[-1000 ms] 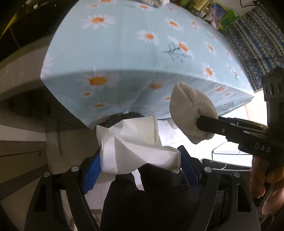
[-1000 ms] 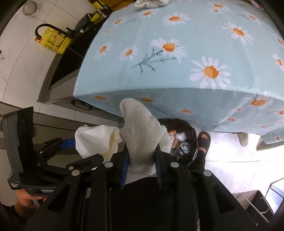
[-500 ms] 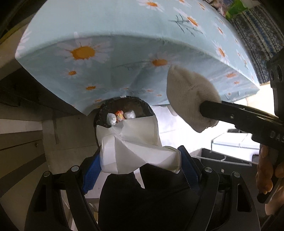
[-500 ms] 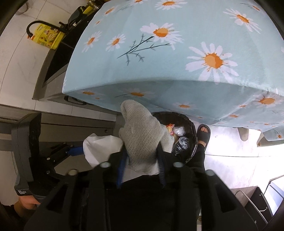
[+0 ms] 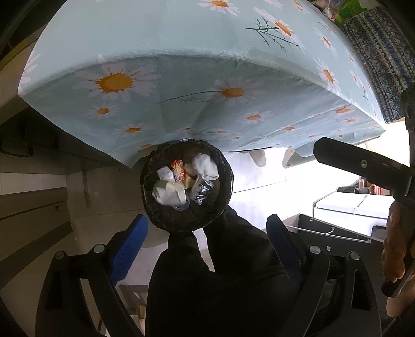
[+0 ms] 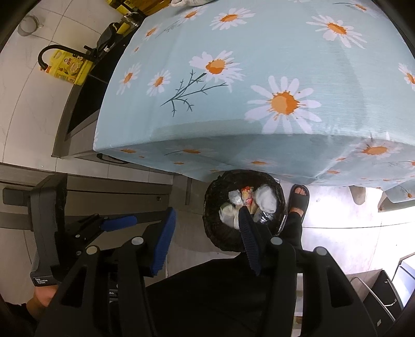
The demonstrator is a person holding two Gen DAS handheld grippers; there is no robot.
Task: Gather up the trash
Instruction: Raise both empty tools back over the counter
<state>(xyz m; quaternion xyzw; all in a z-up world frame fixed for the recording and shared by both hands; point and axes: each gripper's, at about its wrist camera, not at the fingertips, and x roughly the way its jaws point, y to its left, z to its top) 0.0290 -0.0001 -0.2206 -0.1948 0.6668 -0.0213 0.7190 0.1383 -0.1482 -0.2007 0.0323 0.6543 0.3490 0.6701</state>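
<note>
While both point steeply down, the left gripper (image 5: 205,233) and right gripper (image 6: 207,233) are spreading their jaws with nothing between them. Below, the black trash bin (image 5: 158,215) holds white tissue (image 5: 168,193), a pale sock (image 5: 206,163), crumpled wrappers (image 5: 179,169). Beyond hangs the daisy tablecloth (image 5: 181,85).

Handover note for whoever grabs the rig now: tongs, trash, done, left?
Left tongs: opening, nothing between the pads, above the bin.
Right tongs: opening, also empty, over the same bin.
Bin: black-lined, on the floor at the edge of the daisy tablecloth. It holds the white paper wad, the pale cloth lump, a coloured wrapper and clear plastic.
Done: nothing in either grip, trash in the bin.
Left: a pale item at the table's far edge; check whether it is trash.
</note>
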